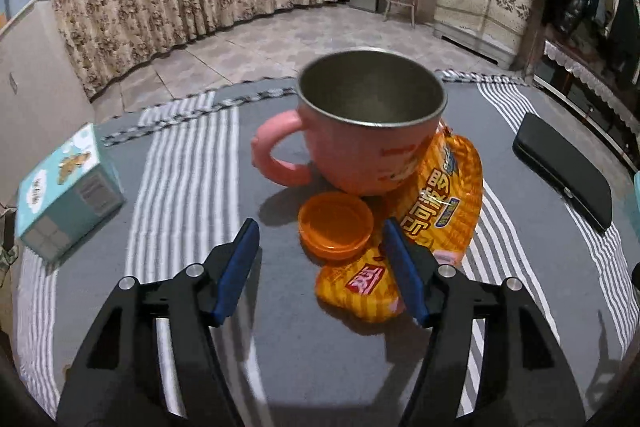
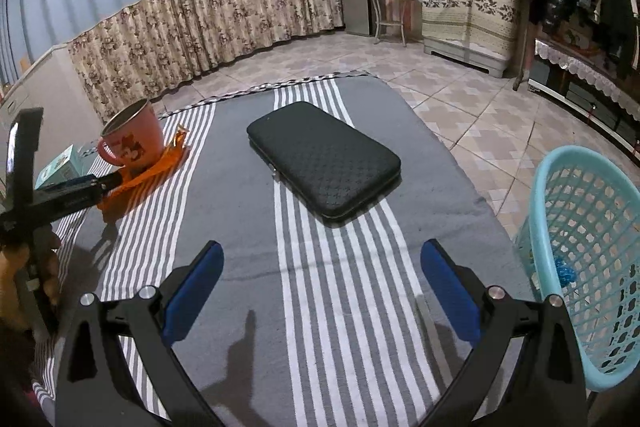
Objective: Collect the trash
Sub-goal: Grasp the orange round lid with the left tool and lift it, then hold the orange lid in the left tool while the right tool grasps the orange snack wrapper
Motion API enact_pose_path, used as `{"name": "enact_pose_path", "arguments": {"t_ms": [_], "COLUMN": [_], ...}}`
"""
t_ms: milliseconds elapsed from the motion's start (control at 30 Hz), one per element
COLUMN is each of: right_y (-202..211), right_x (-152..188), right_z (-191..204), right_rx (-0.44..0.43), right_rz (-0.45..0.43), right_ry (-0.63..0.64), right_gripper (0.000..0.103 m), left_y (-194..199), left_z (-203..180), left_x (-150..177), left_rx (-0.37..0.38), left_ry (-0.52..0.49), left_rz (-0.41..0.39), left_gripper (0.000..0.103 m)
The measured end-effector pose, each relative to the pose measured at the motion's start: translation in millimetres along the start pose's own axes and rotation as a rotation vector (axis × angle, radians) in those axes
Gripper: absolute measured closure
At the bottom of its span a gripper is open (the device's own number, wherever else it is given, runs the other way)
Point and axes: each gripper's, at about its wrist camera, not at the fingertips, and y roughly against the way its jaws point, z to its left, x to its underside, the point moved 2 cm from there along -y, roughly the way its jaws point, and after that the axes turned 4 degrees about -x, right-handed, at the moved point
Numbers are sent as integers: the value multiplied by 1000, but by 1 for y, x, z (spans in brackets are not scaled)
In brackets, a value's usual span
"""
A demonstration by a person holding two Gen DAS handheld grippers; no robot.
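The left tongs (image 1: 320, 239) stand apart with nothing gripped between the blue pads; the right-hand pad (image 1: 404, 267) sits over the edge of an orange snack wrapper (image 1: 444, 203), though whether it touches I cannot tell. Just ahead of the gap lies an orange plastic lid (image 1: 335, 227), open side up, resting partly on a smaller orange wrapper (image 1: 360, 287) that lies nearest the tongs. Behind the lid stands a pink mug (image 1: 368, 131) with a steel inside, upright, its handle turned to the left and its base on the larger wrapper. All of this lies on the surface (image 1: 280, 327), which is covered by a grey cloth with white stripes. Off to the left sits a pale blue carton (image 1: 68, 195), well apart from the mug.

The right tongs (image 2: 322, 267) are spread wide and empty, hanging above the striped cloth. Beyond them lies a flat black case (image 2: 324, 163) with a quilted top. At the right edge of the surface stands a light blue slotted basket (image 2: 592, 267), with something small and blue inside. In the right wrist view, at the far left, a hand (image 2: 44, 267) holds the other tool.
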Motion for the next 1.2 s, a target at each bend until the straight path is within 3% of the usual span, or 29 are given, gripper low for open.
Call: {"name": "enact_pose_path", "arguments": {"t_ms": [67, 133, 533, 733, 933, 1200], "right_y": [0, -1, 9, -15, -54, -100], "right_x": [0, 1, -8, -32, -54, -36], "right_z": [1, 0, 40, 88, 134, 176], "right_rx": [4, 7, 17, -32, -75, -129], "right_rz": [0, 3, -26, -6, 48, 154], "right_ry": [1, -1, 103, 156, 181, 137], "right_gripper": [6, 6, 6, 6, 6, 6], "left_y": [-8, -7, 29, 53, 62, 60], "left_z": [-2, -1, 13, 39, 77, 111], "left_x": [1, 1, 6, 5, -1, -3], "left_rx": [38, 48, 74, 25, -6, -19], "left_ry": [-2, 4, 33, 63, 139, 220], "left_rz": [33, 22, -105, -177, -199, -210], "left_gripper": [58, 64, 64, 64, 64, 64]}}
